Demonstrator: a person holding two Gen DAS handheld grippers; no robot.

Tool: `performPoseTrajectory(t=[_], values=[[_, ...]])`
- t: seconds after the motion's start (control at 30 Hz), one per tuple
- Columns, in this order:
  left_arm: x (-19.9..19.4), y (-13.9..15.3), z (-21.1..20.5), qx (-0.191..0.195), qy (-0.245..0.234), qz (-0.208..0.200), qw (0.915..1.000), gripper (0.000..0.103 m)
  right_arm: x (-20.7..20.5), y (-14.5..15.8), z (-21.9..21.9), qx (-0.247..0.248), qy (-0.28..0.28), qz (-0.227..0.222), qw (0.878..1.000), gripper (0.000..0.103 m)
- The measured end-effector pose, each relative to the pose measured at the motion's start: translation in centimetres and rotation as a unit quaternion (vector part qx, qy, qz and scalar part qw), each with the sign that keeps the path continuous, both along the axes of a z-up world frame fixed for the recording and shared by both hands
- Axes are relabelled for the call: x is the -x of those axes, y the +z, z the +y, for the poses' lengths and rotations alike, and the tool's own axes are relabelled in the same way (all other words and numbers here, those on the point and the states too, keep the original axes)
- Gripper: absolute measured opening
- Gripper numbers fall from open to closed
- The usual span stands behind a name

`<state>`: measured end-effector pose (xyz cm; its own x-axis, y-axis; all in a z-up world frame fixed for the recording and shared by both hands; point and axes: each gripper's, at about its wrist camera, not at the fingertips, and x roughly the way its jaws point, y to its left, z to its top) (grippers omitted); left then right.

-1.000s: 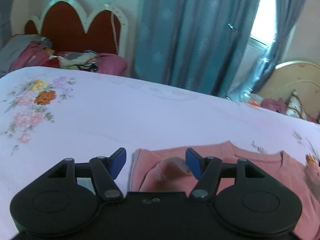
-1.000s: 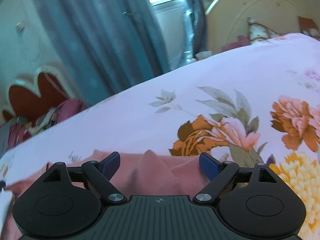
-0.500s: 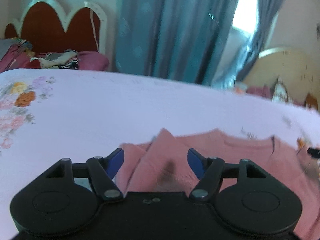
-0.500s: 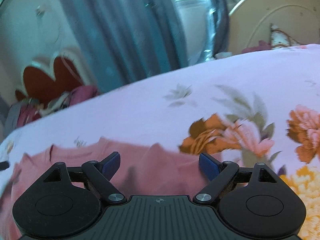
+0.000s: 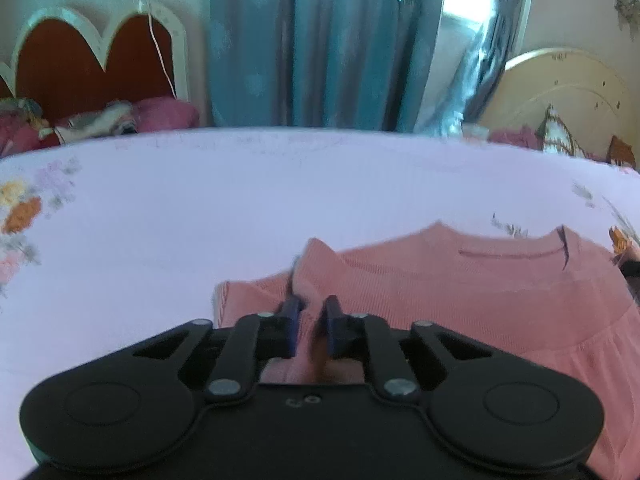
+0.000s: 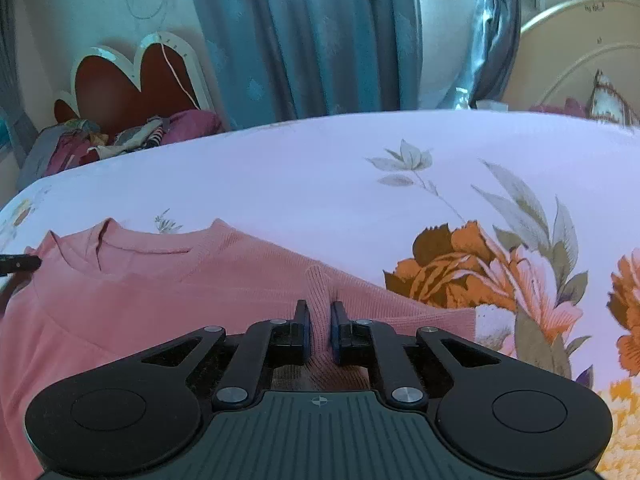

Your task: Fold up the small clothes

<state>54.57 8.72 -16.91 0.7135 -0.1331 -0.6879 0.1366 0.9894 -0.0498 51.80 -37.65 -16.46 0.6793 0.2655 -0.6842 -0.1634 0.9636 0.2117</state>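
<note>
A small pink knit top (image 5: 460,284) lies on the lilac floral bedsheet (image 5: 240,208), neckline away from me. My left gripper (image 5: 311,308) is shut on a pinched ridge of the top at its left shoulder and sleeve. The top also shows in the right wrist view (image 6: 160,292). My right gripper (image 6: 319,312) is shut on a raised fold of the top at its right shoulder. The tip of the other gripper (image 6: 20,263) shows at the left edge of the right wrist view.
Bare sheet (image 6: 320,176) stretches beyond the top to the bed's far edge. Behind it are blue curtains (image 5: 320,40), a red scalloped headboard (image 5: 80,60) with piled clothes (image 6: 100,140), and a cream headboard (image 5: 560,88) at the right.
Both grippers were open over the top's shoulders a second ago. Both have closed and now pinch the pink fabric.
</note>
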Motion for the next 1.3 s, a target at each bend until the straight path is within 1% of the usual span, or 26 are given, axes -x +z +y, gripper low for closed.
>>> performPoseTrajectory(t=[0.1,0.17,0.2,0.23,0.3,0.33,0.4,0.5,0.57,0.63,0.67,0.7,0.73,0.77,0.8,0.83,0.87,0.9,0.93,1.0,1.13,1.3], values=[[1.2,1.2,0.2,0.004,0.030,-0.049,0.9983,0.009,1.0,2.0,-0.9,-0.019,-0.040,-0.061,0.997,0.007],[1.7,1.4,0.2,0.004,0.055,-0.071,0.9959,0.009,1.1,2.7,-1.7,-0.032,-0.082,-0.083,0.993,0.003],[1.6,1.4,0.2,0.004,0.064,-0.074,0.9953,0.009,0.8,2.4,-1.9,-0.035,-0.094,-0.078,0.992,0.003],[1.3,1.1,0.2,0.003,0.073,-0.068,0.9950,0.009,0.4,1.7,-1.9,-0.032,-0.098,-0.060,0.993,0.003],[0.8,0.4,-0.1,0.008,0.088,-0.054,0.9947,0.009,0.0,0.2,-1.1,0.000,-0.096,-0.036,0.995,0.003],[0.6,0.1,-0.4,0.001,0.088,-0.050,0.9948,0.009,0.0,-0.4,-0.8,0.010,-0.097,-0.030,0.995,0.003],[0.2,-0.9,-1.0,-0.022,0.087,-0.035,0.9954,0.009,-0.2,-1.5,-0.9,0.013,-0.111,-0.018,0.994,0.003],[-0.1,-1.7,-1.2,-0.042,0.091,-0.023,0.9947,0.010,-0.3,-2.4,-0.8,0.061,-0.138,-0.019,0.988,0.003],[0.2,-1.5,-1.4,-0.049,0.088,-0.025,0.9946,0.013,-0.2,-2.3,-1.5,0.047,-0.140,-0.012,0.989,0.003],[0.6,-1.1,-1.2,-0.049,0.082,-0.021,0.9952,0.023,0.4,-1.3,-1.8,0.038,-0.142,-0.023,0.989,0.003],[0.9,-0.9,-1.2,-0.054,0.077,-0.023,0.9953,0.026,0.8,-0.7,-1.8,0.037,-0.137,-0.028,0.989,0.003],[1.1,-0.8,-1.3,-0.058,0.072,-0.023,0.9954,0.035,0.9,-0.1,-1.6,0.039,-0.135,-0.031,0.990,0.004],[1.3,-0.6,-1.3,-0.060,0.070,-0.023,0.9955,0.052,1.2,0.4,-1.5,0.037,-0.133,-0.034,0.990,0.004],[1.7,-0.3,-1.3,-0.062,0.072,-0.025,0.9951,0.061,1.4,1.0,-1.3,0.032,-0.130,-0.038,0.990,0.005],[2.0,-0.1,-1.1,-0.062,0.075,-0.031,0.9947,0.067,1.6,1.4,-1.2,0.026,-0.129,-0.041,0.990,0.008],[2.1,0.0,-1.0,-0.062,0.075,-0.035,0.9947,0.066,1.9,1.7,-1.0,0.023,-0.127,-0.043,0.991,0.030],[2.5,0.2,-1.0,-0.061,0.073,-0.033,0.9949,0.066,2.2,2.0,-0.7,0.021,-0.127,-0.048,0.991,0.070],[2.5,0.3,-0.9,-0.060,0.071,-0.030,0.9952,0.066,2.7,2.6,-0.3,0.023,-0.128,-0.059,0.990,0.081],[2.8,0.5,-0.9,-0.061,0.070,-0.028,0.9953,0.066,3.0,2.8,0.1,0.026,-0.122,-0.070,0.990,0.082],[3.2,0.9,-0.8,-0.060,0.069,-0.028,0.9954,0.066,3.2,3.3,1.1,0.038,-0.112,-0.068,0.991,0.082],[4.2,2.1,-1.2,-0.060,0.061,-0.033,0.9958,0.067,3.6,3.8,2.5,0.030,-0.102,-0.062,0.992,0.082],[5.1,3.6,-2.5,-0.049,0.040,-0.041,0.9971,0.068,3.9,4.0,4.4,0.023,-0.084,-0.057,0.995,0.082]])
